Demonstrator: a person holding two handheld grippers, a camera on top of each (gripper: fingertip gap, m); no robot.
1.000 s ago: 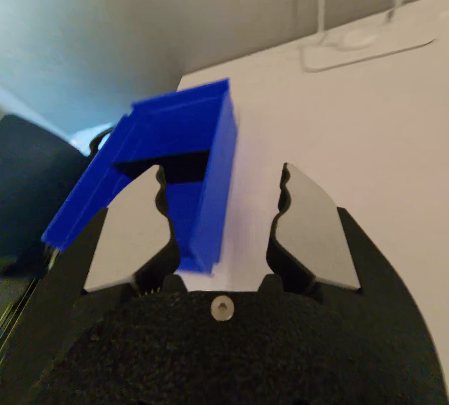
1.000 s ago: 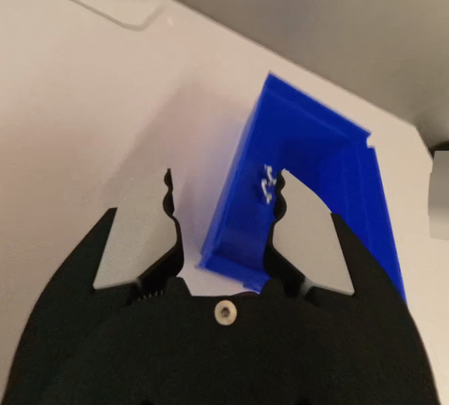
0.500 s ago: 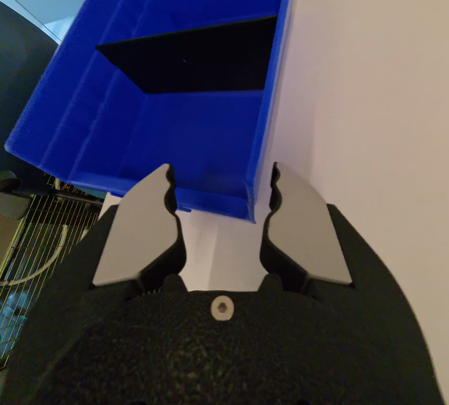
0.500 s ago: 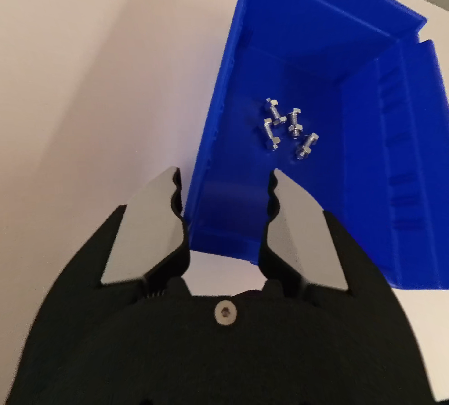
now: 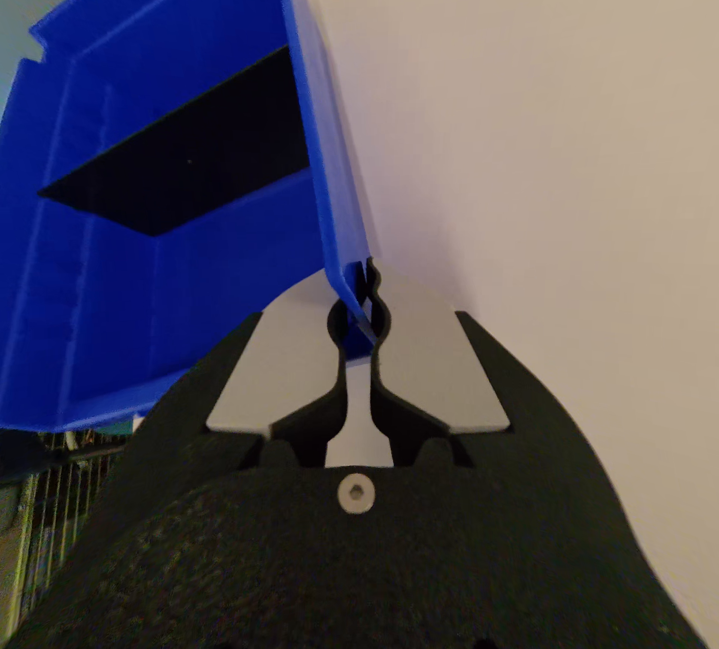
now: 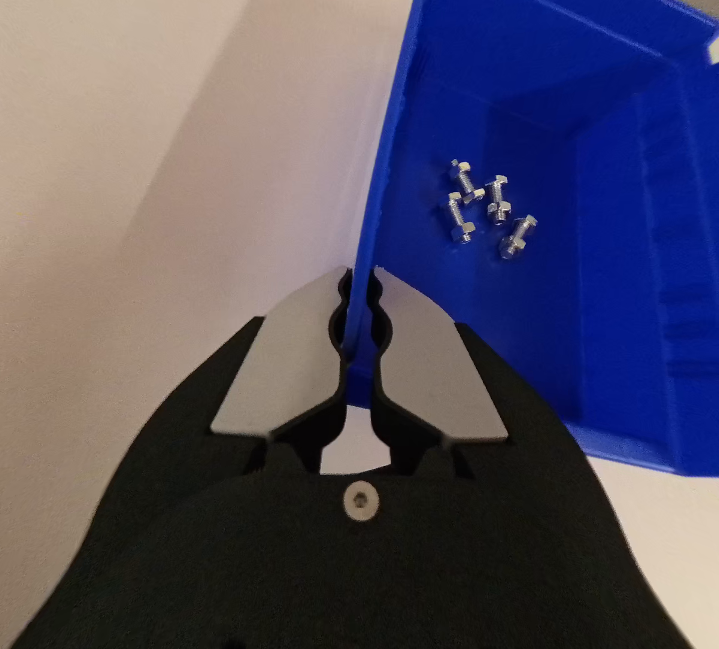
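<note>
Left gripper point(image 5: 360, 303) is clamped on the near right corner of a blue bin point(image 5: 163, 280), its pads pinching the thin wall. A black divider point(image 5: 186, 167) crosses that bin – it sits on a white table point(image 5: 544, 124). Right gripper point(image 6: 360, 303) grips the left wall of a blue bin point(image 6: 583, 319) near its front corner – four bolts point(image 6: 490, 210) with nuts lie on that bin's floor, farther in and right of the pads
</note>
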